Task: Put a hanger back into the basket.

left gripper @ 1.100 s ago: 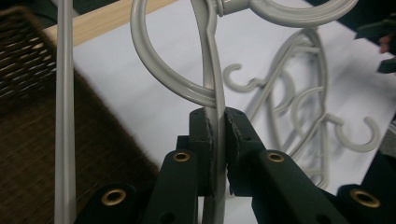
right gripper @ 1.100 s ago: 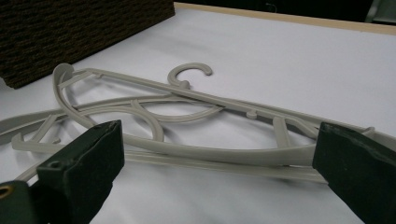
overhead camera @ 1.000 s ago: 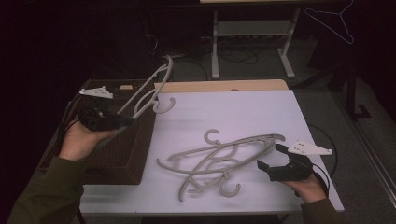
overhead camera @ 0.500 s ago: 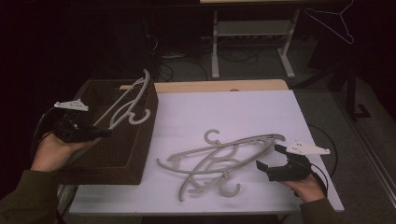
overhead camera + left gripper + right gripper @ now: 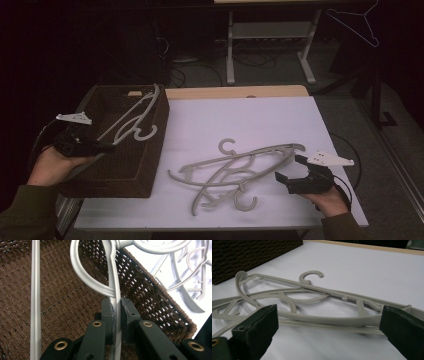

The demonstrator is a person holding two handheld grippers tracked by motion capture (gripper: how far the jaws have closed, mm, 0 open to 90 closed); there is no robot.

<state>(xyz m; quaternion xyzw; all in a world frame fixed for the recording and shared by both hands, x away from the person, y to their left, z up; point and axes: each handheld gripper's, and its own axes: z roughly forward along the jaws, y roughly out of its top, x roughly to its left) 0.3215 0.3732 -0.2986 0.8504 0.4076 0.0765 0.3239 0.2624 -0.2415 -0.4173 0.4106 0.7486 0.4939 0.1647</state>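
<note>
High view: grey hanger (image 5: 131, 116) is held over the wicker basket (image 5: 150, 150) by left tool (image 5: 102, 148); drop-in step.
Left gripper view: hanger bar is pinched tight.
Right gripper view: right tool (image 5: 327, 332) is spread near hanger pile (image 5: 312, 307) on tabletop (image 5: 367, 272); release needed next, prob. then a pick.

1. Right gripper (image 5: 325, 322): two black jaws rise from the lower corners, standing wide apart, with nothing pressed between them.
2. Hangers (image 5: 317, 312): a tangled pile of pale grey plastic hangers lying flat just beyond the jaws; their long arms run across the frame.
3. Hook (image 5: 311, 275): one hanger's curved hook, at the pile's far side.
4. Table (image 5: 367, 272): white surface with a wooden far edge.
5. Basket (image 5: 249, 255): dark woven wall, upper left.
</note>
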